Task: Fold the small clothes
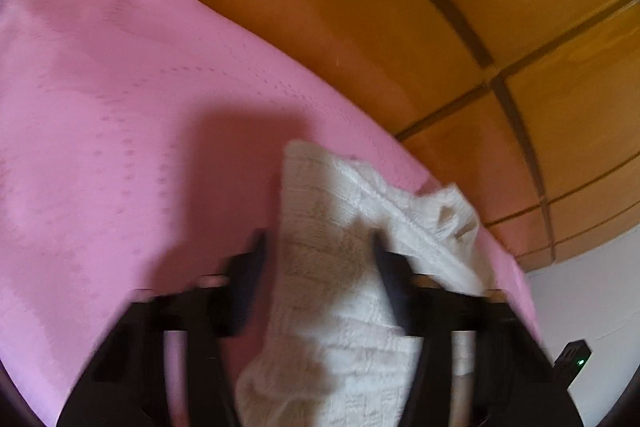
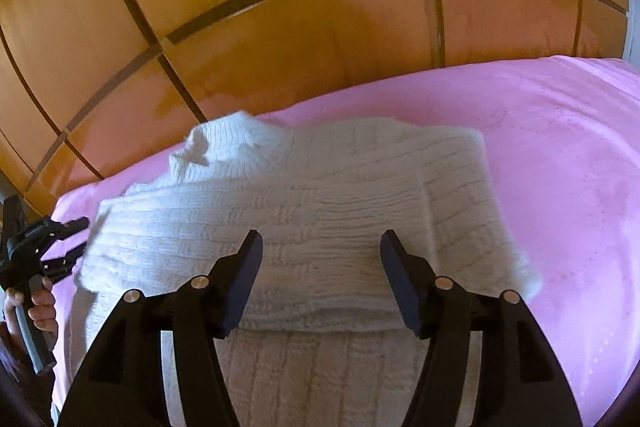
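A white knitted sweater (image 2: pixel 320 179) lies folded into a thick band on a pink bedspread (image 2: pixel 560 147). My right gripper (image 2: pixel 320 255) hovers over its near fold, open, with the knit below the fingers and nothing pinched. In the left wrist view, which is blurred, one end of the sweater (image 1: pixel 332 211) runs up between the fingers of my left gripper (image 1: pixel 318 255). Its jaws stand apart, the right finger over the knit and a slim gap at the left one. The right wrist view shows that left gripper (image 2: pixel 78 239) at the sweater's left edge, held by a hand (image 2: pixel 40 307).
A panelled wooden board (image 2: pixel 280 7) rises right behind the bed, also in the left wrist view (image 1: pixel 400 7). The pink bedspread (image 1: pixel 120 107) stretches wide to the left of the sweater. A small black device with a green light (image 1: pixel 576 355) sits off the bed's right edge.
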{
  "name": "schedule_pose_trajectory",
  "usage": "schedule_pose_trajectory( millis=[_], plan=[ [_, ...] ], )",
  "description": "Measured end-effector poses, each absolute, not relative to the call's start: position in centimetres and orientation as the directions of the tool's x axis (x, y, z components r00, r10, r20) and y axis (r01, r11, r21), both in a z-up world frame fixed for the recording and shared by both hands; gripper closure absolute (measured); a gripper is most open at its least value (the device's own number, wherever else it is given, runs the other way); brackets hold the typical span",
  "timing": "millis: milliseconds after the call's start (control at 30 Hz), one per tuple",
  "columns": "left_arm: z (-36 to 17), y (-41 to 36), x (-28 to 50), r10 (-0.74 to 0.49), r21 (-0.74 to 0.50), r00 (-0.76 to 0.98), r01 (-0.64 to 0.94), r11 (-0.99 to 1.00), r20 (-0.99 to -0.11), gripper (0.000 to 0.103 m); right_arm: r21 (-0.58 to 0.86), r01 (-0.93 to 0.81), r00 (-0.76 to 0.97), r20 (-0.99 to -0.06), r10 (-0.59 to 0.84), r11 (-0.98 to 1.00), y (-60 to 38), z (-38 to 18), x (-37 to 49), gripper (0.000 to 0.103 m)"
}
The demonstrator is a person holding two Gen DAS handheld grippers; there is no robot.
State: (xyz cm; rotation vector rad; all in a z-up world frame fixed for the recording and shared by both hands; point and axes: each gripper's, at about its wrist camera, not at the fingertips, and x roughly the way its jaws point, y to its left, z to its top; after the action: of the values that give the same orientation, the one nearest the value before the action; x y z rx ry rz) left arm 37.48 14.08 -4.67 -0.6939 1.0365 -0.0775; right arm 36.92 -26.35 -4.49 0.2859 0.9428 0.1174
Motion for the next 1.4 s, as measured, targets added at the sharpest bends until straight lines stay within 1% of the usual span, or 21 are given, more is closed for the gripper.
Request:
schedule_pose_trajectory(
  millis=[33, 67, 167, 233, 267, 300, 367, 400, 467, 533, 600, 767, 800, 833, 867, 933, 1133, 1300, 1400],
  plan=[
    [-4.7, 13.6, 37.5, -0.358, -0.545, 0.528, -0.253, 0.799, -0.77, 0.089, 0.284, 0.02, 0.58, -0.785, 0.22, 0.959, -26.1, -4.8, 36.9, 0.04],
    [-4.3, 13.2, 37.2, -0.323, -0.518, 0.549, -0.246, 0.819, -0.771, 0.092, 0.279, 0.01, 0.576, -0.786, 0.223, 0.96, -25.9, -5.0, 36.8, 0.04],
    [-3.3, 12.5, 35.8, -0.223, -0.43, 0.597, -0.229, 0.873, -0.77, 0.094, 0.228, -0.054, 0.578, -0.787, 0.217, 0.972, -24.2, -5.3, 36.1, 0.04],
    [-4.0, 11.5, 35.4, -0.113, -0.293, 0.578, -0.229, 0.928, -0.808, 0.094, 0.199, -0.073, 0.581, -0.788, 0.204, 0.977, -23.3, -5.8, 35.8, 0.037],
    [-5.0, 11.1, 35.7, -0.079, -0.241, 0.545, -0.232, 0.942, -0.834, 0.094, 0.186, -0.07, 0.582, -0.791, 0.192, 0.98, -23.1, -6.1, 35.9, 0.036],
    [-5.7, 10.9, 35.7, -0.062, -0.218, 0.533, -0.234, 0.947, -0.844, 0.094, 0.182, -0.066, 0.58, -0.793, 0.186, 0.981, -23.1, -6.2, 36.0, 0.035],
    [-5.4, 10.2, 35.8, -0.015, -0.17, 0.538, -0.24, 0.956, -0.843, 0.089, 0.177, -0.056, 0.583, -0.793, 0.176, 0.983, -23.2, -6.5, 36.2, 0.032],
    [-5.0, 9.9, 35.7, 0.01, -0.147, 0.54, -0.247, 0.958, -0.842, 0.084, 0.177, -0.051, 0.583, -0.794, 0.173, 0.983, -23.3, -6.6, 36.3, 0.031],
    [-4.0, 9.1, 35.1, 0.059, -0.099, 0.552, -0.252, 0.963, -0.832, 0.061, 0.183, -0.044, 0.586, -0.792, 0.174, 0.982, -23.5, -6.8, 36.4, 0.029],
    [-2.8, 8.3, 33.8, 0.056, -0.095, 0.587, -0.223, 0.97, -0.807, 0.052, 0.186, -0.044, 0.587, -0.79, 0.176, 0.982, -23.5, -6.9, 36.6, 0.028],
    [-1.6, 6.9, 32.5, 0.075, -0.063, 0.62, -0.198, 0.978, -0.781, 0.052, 0.18, -0.047, 0.589, -0.789, 0.173, 0.982, -23.4, -6.9, 36.5, 0.026],
    [1.0, 4.1, 28.7, 0.064, -0.033, 0.696, -0.126, 0.992, -0.716, 0.051, 0.199, -0.058, 0.596, -0.779, 0.193, 0.978, -23.5, -6.8, 36.2, 0.022],
    [1.7, 3.6, 27.9, 0.05, -0.041, 0.714, -0.109, 0.993, -0.699, 0.047, 0.2, -0.059, 0.597, -0.778, 0.195, 0.978, -23.5, -6.7, 36.2, 0.021],
    [2.2, 3.3, 27.2, 0.044, -0.043, 0.727, -0.1, 0.994, -0.686, 0.034, 0.2, -0.059, 0.598, -0.778, 0.195, 0.978, -23.4, -6.7, 36.2, 0.021],
    [2.9, 2.9, 26.4, 0.041, -0.041, 0.75, -0.091, 0.995, -0.66, 0.03, 0.197, -0.06, 0.598, -0.778, 0.193, 0.979, -23.4, -6.8, 36.2, 0.021],
    [3.6, 2.0, 25.8, 0.038, -0.029, 0.773, -0.073, 0.997, -0.634, 0.029, 0.192, -0.061, 0.598, -0.779, 0.19, 0.979, -23.3, -6.8, 36.2, 0.02],
    [3.9, 1.6, 26.2, 0.011, -0.029, 0.778, -0.038, 0.999, -0.629, 0.029, 0.194, -0.062, 0.598, -0.778, 0.192, 0.979, -23.2, -6.8, 36.2, 0.019],
    [2.8, 2.0, 26.8, 0.012, -0.038, 0.758, -0.049, 0.998, -0.653, 0.029, 0.2, -0.068, 0.597, -0.777, 0.2, 0.978, -23.2, -6.9, 36.2, 0.016],
    [1.2, 2.4, 27.7, 0.018, -0.036, 0.729, -0.059, 0.998, -0.685, 0.029, 0.199, -0.071, 0.597, -0.777, 0.202, 0.977, -23.1, -6.9, 36.2, 0.015]
  ],
)
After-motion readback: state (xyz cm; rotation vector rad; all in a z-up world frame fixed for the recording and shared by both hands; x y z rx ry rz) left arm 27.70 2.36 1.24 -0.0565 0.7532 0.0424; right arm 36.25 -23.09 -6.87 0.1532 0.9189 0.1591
